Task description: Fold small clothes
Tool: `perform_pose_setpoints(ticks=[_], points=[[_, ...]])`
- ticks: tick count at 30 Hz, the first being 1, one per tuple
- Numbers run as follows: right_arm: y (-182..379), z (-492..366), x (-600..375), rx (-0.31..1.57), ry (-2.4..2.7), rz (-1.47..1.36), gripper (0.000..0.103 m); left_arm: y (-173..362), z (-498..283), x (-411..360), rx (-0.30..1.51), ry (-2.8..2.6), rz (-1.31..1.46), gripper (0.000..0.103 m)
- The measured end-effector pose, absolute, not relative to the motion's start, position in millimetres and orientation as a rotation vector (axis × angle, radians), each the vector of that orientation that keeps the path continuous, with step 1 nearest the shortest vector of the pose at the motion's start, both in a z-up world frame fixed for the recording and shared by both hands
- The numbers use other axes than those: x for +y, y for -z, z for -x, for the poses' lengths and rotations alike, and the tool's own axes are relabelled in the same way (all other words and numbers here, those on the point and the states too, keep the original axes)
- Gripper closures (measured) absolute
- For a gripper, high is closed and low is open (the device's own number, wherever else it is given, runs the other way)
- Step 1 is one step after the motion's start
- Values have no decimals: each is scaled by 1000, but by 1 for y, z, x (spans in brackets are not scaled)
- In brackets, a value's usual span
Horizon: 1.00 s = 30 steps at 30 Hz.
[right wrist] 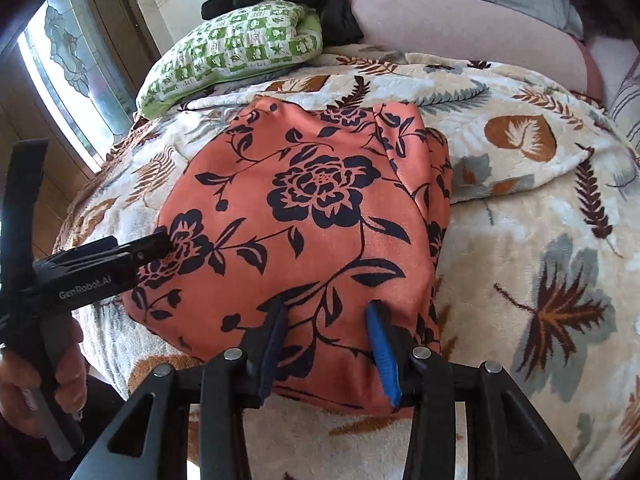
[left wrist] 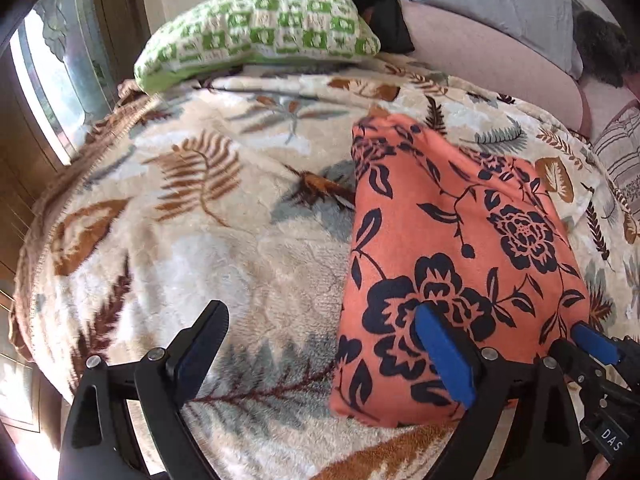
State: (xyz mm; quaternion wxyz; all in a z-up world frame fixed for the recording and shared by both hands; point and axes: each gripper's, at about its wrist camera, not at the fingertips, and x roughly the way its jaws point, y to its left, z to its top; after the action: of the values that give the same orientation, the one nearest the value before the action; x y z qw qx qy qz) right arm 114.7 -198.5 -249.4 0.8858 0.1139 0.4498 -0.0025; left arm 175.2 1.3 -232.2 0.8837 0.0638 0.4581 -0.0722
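My left claw [left wrist: 322, 350] is spread wide and grasps nothing, one blue pad resting on the orange black-flowered folded garment [left wrist: 460, 248] at lower right; my right claw [right wrist: 326, 346] sits part-open on its near edge at lower centre. Whether it pinches cloth is hidden beneath the fingers. The leaf-print fleece blanket [right wrist: 520, 240] lies bare to the right.

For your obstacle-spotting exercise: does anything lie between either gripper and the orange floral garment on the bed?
Nothing visible does. The left gripper is open with one finger over the orange floral garment; the right gripper is open over its near edge. The green checked pillow lies far behind, on the leaf-print blanket.
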Motion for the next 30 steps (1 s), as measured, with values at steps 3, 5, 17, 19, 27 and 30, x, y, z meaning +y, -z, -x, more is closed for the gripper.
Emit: perform_pose_setpoints(ticks=[3,5,17,19,27,30], points=[[224,-92,-196,849,18,-241,52,197,-145,7,815,102,-182,8],[205,-74,-193,790,51,-231,50,171,-129,11,748,91,-181,8],[68,-1,-176,496,143,-171,41,38,-50,26,446,36,-145,2],[56,9,-174,475,146,-178,41,25,-41,28,432,56,-135,1],[27,36,-161,414,146,-143,41,-14,-6,31,342,77,-133,0],[20,42,-159,404,143,-149,41,-26,3,36,319,81,-119,0]])
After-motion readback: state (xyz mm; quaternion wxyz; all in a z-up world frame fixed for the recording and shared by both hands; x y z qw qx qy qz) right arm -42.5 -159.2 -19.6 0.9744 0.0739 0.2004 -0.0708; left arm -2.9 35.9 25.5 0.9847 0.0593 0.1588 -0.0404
